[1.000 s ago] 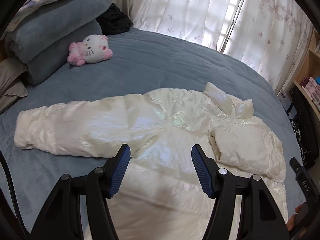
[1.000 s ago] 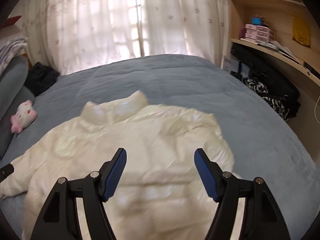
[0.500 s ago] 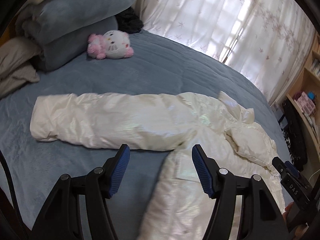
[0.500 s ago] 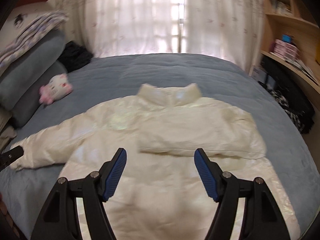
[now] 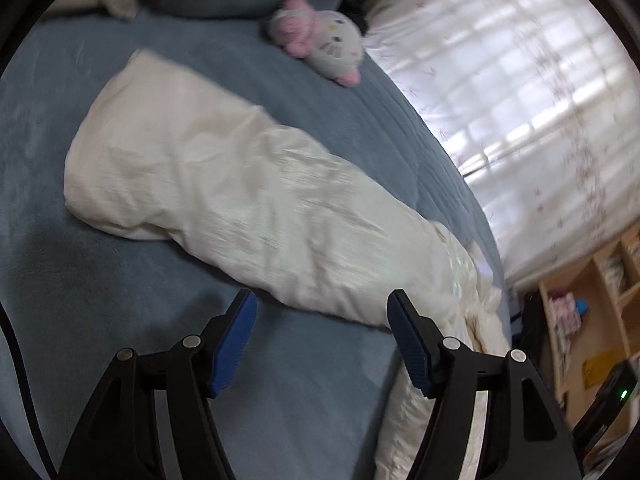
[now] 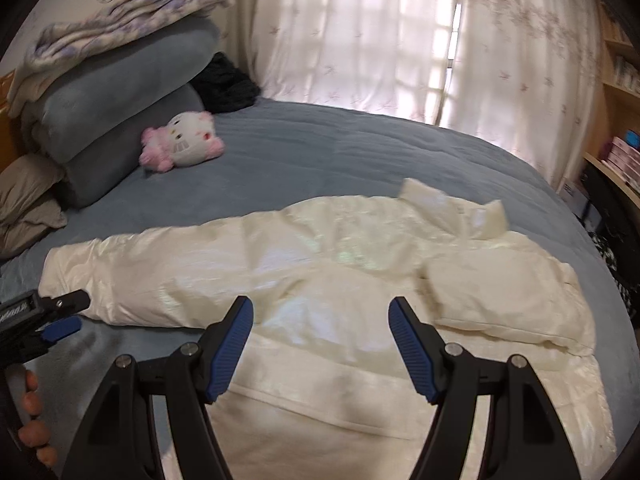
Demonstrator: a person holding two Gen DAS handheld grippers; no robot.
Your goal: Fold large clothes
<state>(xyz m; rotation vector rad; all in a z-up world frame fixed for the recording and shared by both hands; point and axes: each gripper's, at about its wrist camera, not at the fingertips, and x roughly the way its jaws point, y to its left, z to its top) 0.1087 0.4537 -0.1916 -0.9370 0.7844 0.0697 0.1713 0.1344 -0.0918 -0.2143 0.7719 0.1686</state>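
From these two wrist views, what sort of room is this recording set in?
Most likely a home bedroom. A white puffer jacket lies spread on a bed with a blue-grey cover, stacked pillows and a pink-and-white plush toy sit at its head, and sheer floral curtains hang over a window.

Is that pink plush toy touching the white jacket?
Apart. The right wrist view shows bare blue bedcover between the plush toy and the jacket.

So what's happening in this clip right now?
A person is folding a white puffer jacket spread on a blue-grey bed. One sleeve is already folded across the body; the other sleeve lies stretched out. The left gripper is beside that sleeve and the right gripper is above the body, both with jaws open and empty.
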